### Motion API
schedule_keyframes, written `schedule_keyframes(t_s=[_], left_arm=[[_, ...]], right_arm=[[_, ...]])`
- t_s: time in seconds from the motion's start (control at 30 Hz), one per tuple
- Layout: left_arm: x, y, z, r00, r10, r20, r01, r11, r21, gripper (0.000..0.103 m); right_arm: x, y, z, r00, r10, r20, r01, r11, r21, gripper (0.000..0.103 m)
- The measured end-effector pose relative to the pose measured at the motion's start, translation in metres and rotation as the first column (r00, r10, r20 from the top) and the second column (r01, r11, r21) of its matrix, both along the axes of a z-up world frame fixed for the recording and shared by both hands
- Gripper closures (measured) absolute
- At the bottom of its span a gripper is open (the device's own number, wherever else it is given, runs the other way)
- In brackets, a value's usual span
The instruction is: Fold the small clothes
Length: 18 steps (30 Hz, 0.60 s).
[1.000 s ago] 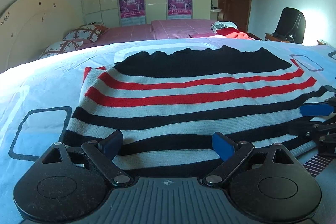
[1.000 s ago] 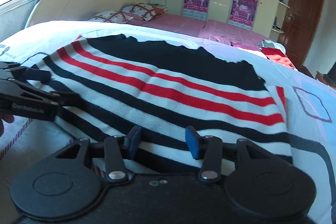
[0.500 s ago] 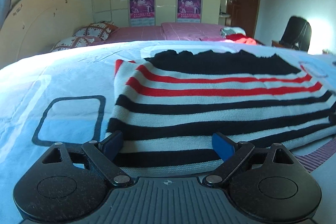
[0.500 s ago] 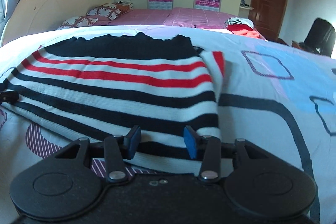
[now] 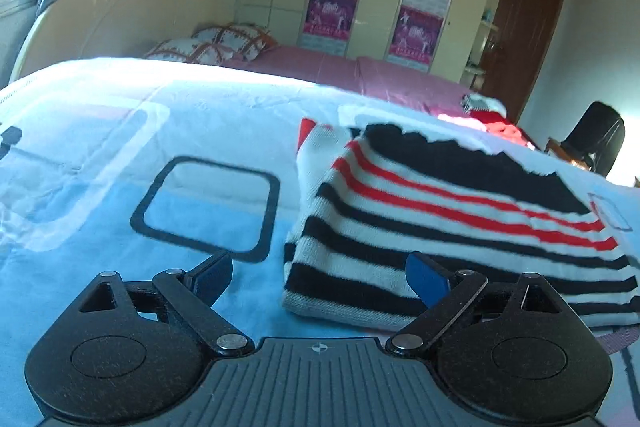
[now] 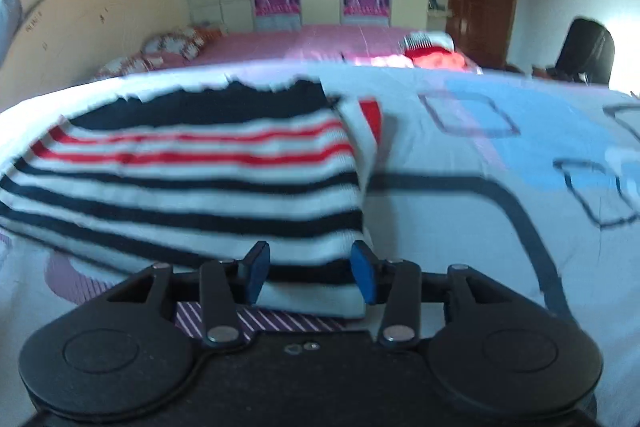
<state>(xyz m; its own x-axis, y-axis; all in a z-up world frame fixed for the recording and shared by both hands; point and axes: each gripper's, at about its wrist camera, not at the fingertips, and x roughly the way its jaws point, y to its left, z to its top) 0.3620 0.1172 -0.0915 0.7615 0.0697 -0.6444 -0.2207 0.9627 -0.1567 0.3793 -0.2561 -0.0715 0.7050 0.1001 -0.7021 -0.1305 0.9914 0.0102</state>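
Observation:
A folded knit sweater (image 5: pixel 452 223) with black, white and red stripes lies flat on the bed; it also shows in the right wrist view (image 6: pixel 192 183). My left gripper (image 5: pixel 320 275) is open and empty, at the sweater's near left corner, its right pad over the hem. My right gripper (image 6: pixel 308 269) is open, its blue pads either side of the sweater's near right corner at the hem. I cannot tell if the pads touch the cloth.
The bed cover (image 5: pixel 120 155) is white and light blue with dark square outlines. A pink bed (image 5: pixel 360 71) with pillows (image 5: pixel 216 43) and red clothes (image 6: pixel 436 57) lies behind. A black chair (image 6: pixel 584 49) stands at the far right.
My left gripper has moved left, from the sweater's front edge to its left corner. My right gripper has moved right to the right corner. The sweater has not moved.

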Motion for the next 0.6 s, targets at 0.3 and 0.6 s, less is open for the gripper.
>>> schedule_keyframes(t_s=[0.3,0.6], left_arm=[[-0.022,0.01,0.0,0.997,0.08,-0.006,-0.08,0.981,-0.176,0.011],[-0.02,0.015,-0.045,0.991,0.131,-0.041,-0.127,0.762,-0.635,0.045]], right_arm=[[-0.01,-0.017,0.011,0.997,-0.059,0.051,0.054,0.993,0.106,0.059],[-0.006,0.008,0.033,0.992,0.013,0.126,-0.042,0.972,0.232,0.09]])
